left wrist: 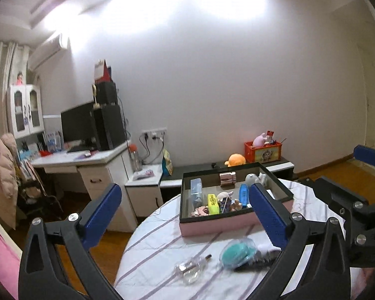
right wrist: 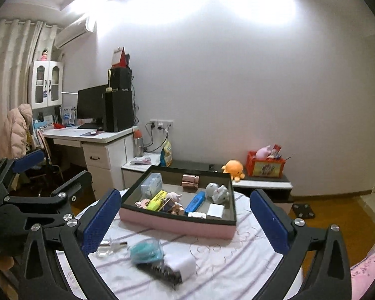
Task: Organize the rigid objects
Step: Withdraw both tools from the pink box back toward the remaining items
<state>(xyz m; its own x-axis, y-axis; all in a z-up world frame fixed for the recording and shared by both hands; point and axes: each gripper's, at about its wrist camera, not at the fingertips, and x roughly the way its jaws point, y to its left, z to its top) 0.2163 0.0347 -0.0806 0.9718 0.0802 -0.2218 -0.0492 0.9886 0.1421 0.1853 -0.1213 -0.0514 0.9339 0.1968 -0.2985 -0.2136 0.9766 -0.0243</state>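
Observation:
A pink box (left wrist: 212,226) (right wrist: 177,223) with a dark rim stands on the round table (left wrist: 157,245) (right wrist: 237,255) and holds several small items, among them a yellow highlighter (right wrist: 157,200), a blue one (right wrist: 195,202) and a grey figurine (right wrist: 216,192). In front of it lie a clear glass bottle (left wrist: 191,268) (right wrist: 107,248), a teal object in a clear case (left wrist: 237,252) (right wrist: 146,250), a white block (right wrist: 181,266) and a black comb-like piece (right wrist: 160,272). My left gripper (left wrist: 185,215) is open and empty above the table. My right gripper (right wrist: 185,215) is open and empty.
A white desk (right wrist: 92,135) with monitor and speakers stands at the left. A low cabinet along the wall carries an orange plush (right wrist: 233,168) and a red crate (right wrist: 265,166). A scale (right wrist: 303,211) lies on the wooden floor at the right.

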